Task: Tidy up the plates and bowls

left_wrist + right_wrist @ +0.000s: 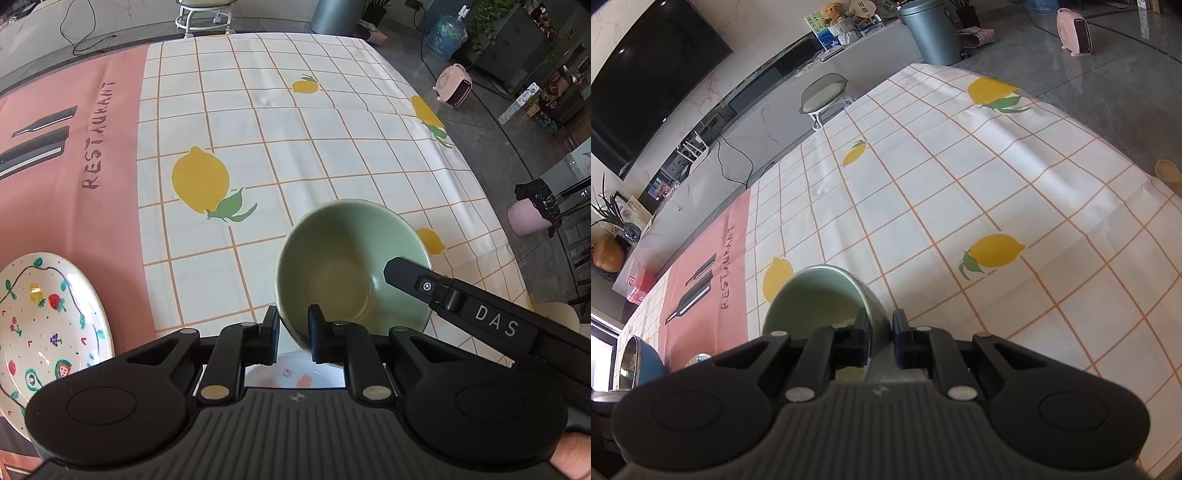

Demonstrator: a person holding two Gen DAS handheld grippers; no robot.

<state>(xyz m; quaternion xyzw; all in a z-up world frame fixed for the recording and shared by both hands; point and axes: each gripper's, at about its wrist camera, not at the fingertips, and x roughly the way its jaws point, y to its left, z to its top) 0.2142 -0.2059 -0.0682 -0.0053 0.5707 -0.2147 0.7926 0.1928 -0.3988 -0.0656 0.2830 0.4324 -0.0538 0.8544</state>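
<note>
Both grippers clamp the same pale green ceramic bowl [351, 266]: left gripper [293, 332] pinches its near rim at lower centre of the left view, right gripper [881, 339] pinches the bowl wall at lower centre of the right view. The bowl hangs tilted above the lemon-print checked tablecloth [295, 129], over a white dish [295, 374]. A fruit-painted white plate [48, 325] sits lower left.

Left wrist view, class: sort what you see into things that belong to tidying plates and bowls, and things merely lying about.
Job:
green bowl, gripped by both tongs
fruit-painted plate
white dish under the bowl

Lying about:
pink heater
water jug
stool
lemon tablecloth
</note>
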